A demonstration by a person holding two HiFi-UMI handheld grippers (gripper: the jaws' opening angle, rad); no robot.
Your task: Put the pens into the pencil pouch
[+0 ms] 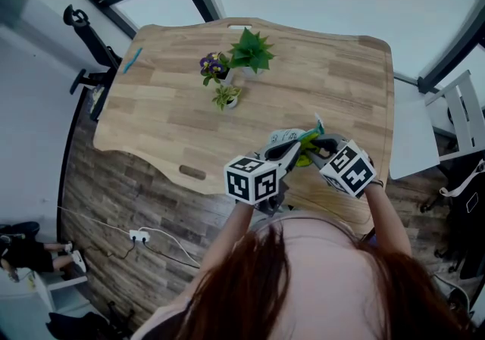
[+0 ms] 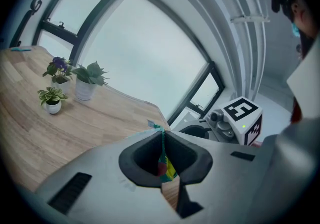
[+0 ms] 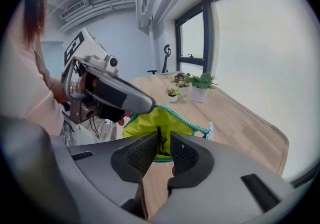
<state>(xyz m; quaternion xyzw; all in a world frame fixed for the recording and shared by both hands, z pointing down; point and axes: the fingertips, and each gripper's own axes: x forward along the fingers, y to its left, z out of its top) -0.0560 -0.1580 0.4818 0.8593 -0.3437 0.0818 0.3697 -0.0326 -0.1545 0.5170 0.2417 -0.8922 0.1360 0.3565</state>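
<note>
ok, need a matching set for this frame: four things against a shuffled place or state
1 pencil pouch
2 teal pen
3 left gripper
4 purple-flowered plant

A far left corner of table
B shut on pouch edge
C open, lime lining showing
D potted, mid-table

Pairs: 1-C, 2-A, 3-B, 4-D

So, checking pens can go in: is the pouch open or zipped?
Open: the pouch gapes, yellow lining showing inside its teal zipper.

Pencil pouch [image 1: 288, 136] before potted plants [image 1: 251, 51]
</note>
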